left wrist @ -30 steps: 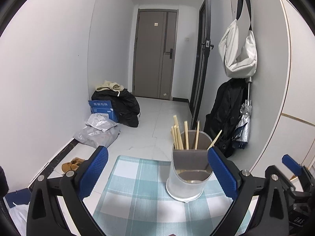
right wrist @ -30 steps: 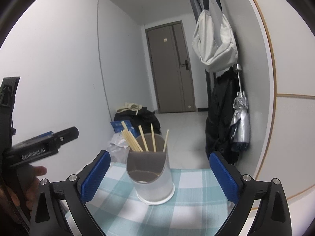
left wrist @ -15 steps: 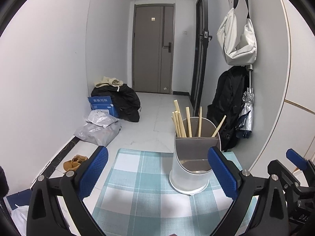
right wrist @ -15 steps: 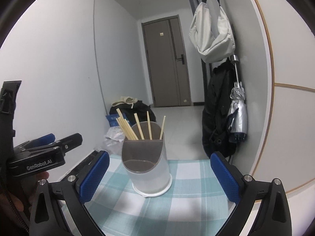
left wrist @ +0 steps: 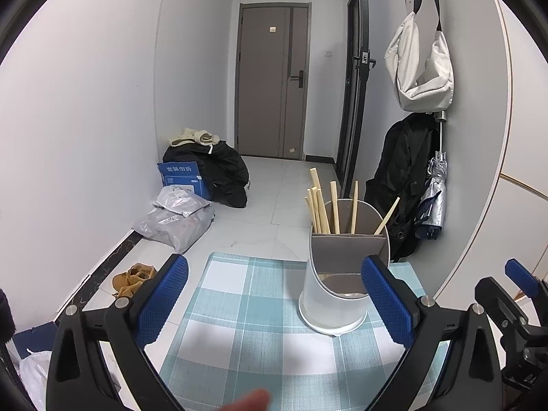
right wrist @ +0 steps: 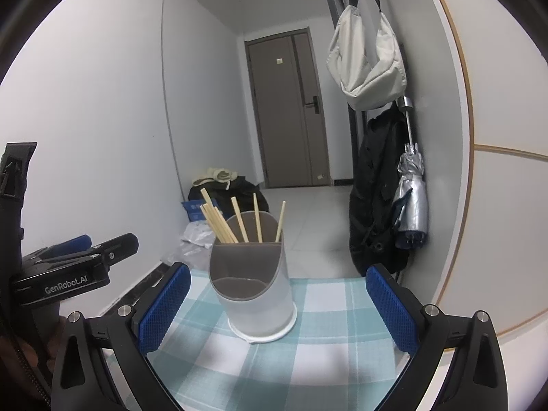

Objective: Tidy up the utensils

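Hidden: the holder (right wrist: 255, 294) wall hides your chopsticks' (right wrist: 222, 224) lower ends.
Left gripper (left wrist: 274, 303): jaws wide apart, empty, above the tablecloth (left wrist: 246, 339).
Right gripper (right wrist: 279, 304): jaws spread, empty, flanking the holder.

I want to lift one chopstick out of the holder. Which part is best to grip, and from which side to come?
Grip the tallest chopstick near its free top end, coming from above. It leans left and rises clear of the holder rim and its neighbours, so open jaws probably fit around it; lower down, the others crowd it and the wall hides it.
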Action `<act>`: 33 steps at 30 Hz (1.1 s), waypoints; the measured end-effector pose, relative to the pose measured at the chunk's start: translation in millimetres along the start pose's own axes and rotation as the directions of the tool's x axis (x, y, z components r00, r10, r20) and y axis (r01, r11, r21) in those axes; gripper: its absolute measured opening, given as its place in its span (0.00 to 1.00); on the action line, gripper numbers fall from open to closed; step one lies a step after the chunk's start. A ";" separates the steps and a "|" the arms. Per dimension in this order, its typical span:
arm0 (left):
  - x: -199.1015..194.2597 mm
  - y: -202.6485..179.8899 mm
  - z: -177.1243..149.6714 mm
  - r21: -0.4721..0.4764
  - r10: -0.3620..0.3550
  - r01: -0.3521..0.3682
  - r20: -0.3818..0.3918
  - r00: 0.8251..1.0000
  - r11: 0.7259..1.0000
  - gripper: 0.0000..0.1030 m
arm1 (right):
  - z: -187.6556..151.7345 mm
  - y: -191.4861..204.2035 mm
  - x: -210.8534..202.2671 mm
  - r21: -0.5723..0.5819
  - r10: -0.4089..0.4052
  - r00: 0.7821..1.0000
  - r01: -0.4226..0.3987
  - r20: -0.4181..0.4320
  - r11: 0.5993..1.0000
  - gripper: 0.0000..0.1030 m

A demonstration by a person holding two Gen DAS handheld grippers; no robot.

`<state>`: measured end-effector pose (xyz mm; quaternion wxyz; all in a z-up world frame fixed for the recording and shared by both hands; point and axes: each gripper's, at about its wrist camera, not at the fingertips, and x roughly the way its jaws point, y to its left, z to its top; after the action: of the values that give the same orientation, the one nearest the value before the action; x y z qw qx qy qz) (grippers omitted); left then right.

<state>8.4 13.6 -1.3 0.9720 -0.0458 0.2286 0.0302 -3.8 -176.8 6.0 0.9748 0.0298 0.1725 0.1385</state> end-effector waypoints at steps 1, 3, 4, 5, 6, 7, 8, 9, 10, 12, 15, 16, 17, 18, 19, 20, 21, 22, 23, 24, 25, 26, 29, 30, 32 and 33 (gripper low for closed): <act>0.0 -0.2 -0.1 -0.001 0.006 -0.006 -0.002 1.000 1.000 0.96 | -0.1 -0.3 -0.6 0.000 0.000 1.000 0.000 0.002 1.000 1.00; -0.4 0.4 -0.4 0.001 0.002 -0.002 0.001 1.000 1.000 0.96 | -0.5 -0.4 -1.2 0.001 -0.004 1.000 0.004 0.000 1.000 1.00; -0.3 -0.1 -0.4 0.005 0.002 -0.002 0.002 1.000 1.000 0.96 | -0.7 -0.7 -1.2 0.002 -0.003 1.000 0.003 -0.003 1.000 1.00; 0.6 -0.3 0.0 0.005 0.001 -0.001 0.000 1.000 1.000 0.96 | -0.9 -0.9 -1.4 0.002 -0.001 1.000 0.001 -0.004 1.000 1.00; 1.0 0.4 0.1 -0.004 -0.011 0.011 -0.004 1.000 1.000 0.96 | -0.9 -1.1 -1.8 0.002 -0.003 1.000 0.003 -0.003 1.000 1.00; 1.2 1.4 0.0 -0.014 -0.022 0.022 -0.006 1.000 1.000 0.96 | -0.4 -1.5 -2.0 0.004 -0.003 1.000 0.003 -0.003 1.000 1.00; 1.4 2.1 -0.3 -0.019 -0.023 0.023 -0.006 1.000 1.000 0.96 | -0.4 -1.9 -2.3 0.006 -0.001 1.000 0.001 -0.003 1.000 1.00; 2.3 2.5 -0.3 -0.024 -0.022 0.022 -0.009 1.000 0.999 0.96 | -0.2 -2.0 -2.8 0.007 0.001 1.000 -0.001 -0.001 1.000 1.00; 2.7 2.5 -0.2 -0.025 -0.020 0.020 -0.011 1.000 0.999 0.96 | 0.1 -1.9 -3.6 0.006 -0.004 1.000 0.004 0.002 1.000 1.00; 1.9 3.2 -0.1 -0.027 -0.018 0.018 -0.006 1.000 0.999 0.96 | 0.1 -1.7 -4.1 0.006 -0.003 1.000 0.003 0.003 1.000 1.00; 0.1 1.6 -0.7 -0.017 -0.009 0.009 0.005 1.000 1.000 0.96 | -0.5 -1.4 -5.2 0.004 -0.003 1.000 0.003 0.005 1.000 1.00; 0.4 1.1 -0.8 -0.015 -0.008 0.008 0.004 1.000 1.000 0.96 | -0.5 -1.5 -5.3 0.005 -0.002 1.000 0.002 0.006 1.000 1.00; 0.6 1.0 -1.5 -0.017 -0.008 0.008 0.001 1.000 1.000 0.96 | -0.8 -1.4 -5.7 0.005 -0.004 1.000 0.004 0.008 1.000 1.00; 0.6 1.1 -1.7 -0.018 -0.010 0.010 0.000 1.000 1.000 0.96 | -0.9 -1.4 -5.2 0.006 -0.005 1.000 0.005 0.008 1.000 1.00; 0.6 1.0 -2.1 -0.017 -0.012 0.012 -0.001 1.000 1.000 0.96 | -1.0 -1.5 -5.0 0.010 -0.006 1.000 0.006 0.005 1.000 1.00; 0.7 1.0 -2.3 -0.016 -0.011 0.011 -0.002 1.000 1.000 0.96 | -0.7 -1.6 -5.2 0.012 -0.004 1.000 0.004 0.004 1.000 1.00; 0.7 1.0 -2.4 -0.016 -0.013 0.013 -0.003 1.000 1.000 0.96 | -0.9 -1.6 -5.6 0.013 -0.004 1.000 0.004 0.006 1.000 1.00; 0.7 1.0 -2.5 -0.017 -0.016 0.016 -0.005 1.000 1.000 0.96 | -1.1 -1.8 -5.7 0.012 -0.005 1.000 0.005 0.008 1.000 1.00; 0.8 0.5 -2.2 -0.016 -0.016 0.016 -0.005 1.000 1.000 0.96 | -1.3 -1.6 -6.0 0.010 -0.007 1.000 0.007 0.008 1.000 1.00; 0.9 0.1 -2.1 -0.015 -0.014 0.014 -0.004 1.000 1.000 0.96 | -1.2 -2.1 -5.6 0.010 -0.007 1.000 0.007 0.008 1.000 1.00; 1.0 0.1 -2.0 -0.014 -0.014 0.014 -0.003 1.000 1.000 0.96 | -1.4 -2.0 -5.5 0.010 -0.007 1.000 0.007 0.007 1.000 1.00; 1.1 0.2 -2.0 -0.015 -0.016 0.016 -0.004 1.000 1.000 0.96 | -1.5 -2.0 -5.6 0.010 -0.007 1.000 0.007 0.007 1.000 1.00; 0.8 0.4 -2.1 -0.015 -0.016 0.016 -0.004 1.000 1.000 0.96 | -1.4 -2.0 -5.3 0.010 -0.011 1.000 0.011 0.007 1.000 1.00; 0.7 0.5 -2.1 -0.014 -0.015 0.015 -0.004 1.000 1.000 0.96 | -1.4 -2.3 -5.2 0.011 -0.011 1.000 0.011 0.007 1.000 1.00; 0.8 0.7 -2.1 -0.017 -0.018 0.018 -0.006 1.000 1.000 0.96 | -1.5 -2.7 -5.7 0.014 -0.013 1.000 0.013 0.008 1.000 1.00; 0.9 0.5 -2.1 -0.020 -0.018 0.018 -0.007 1.000 1.000 0.96 | -1.3 -3.6 -5.9 0.015 -0.014 1.000 0.014 0.009 1.000 1.00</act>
<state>8.3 14.0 -3.6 0.9709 -0.0579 0.2311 0.0235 -8.6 -181.9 6.3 0.9762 0.0363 0.1694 0.1305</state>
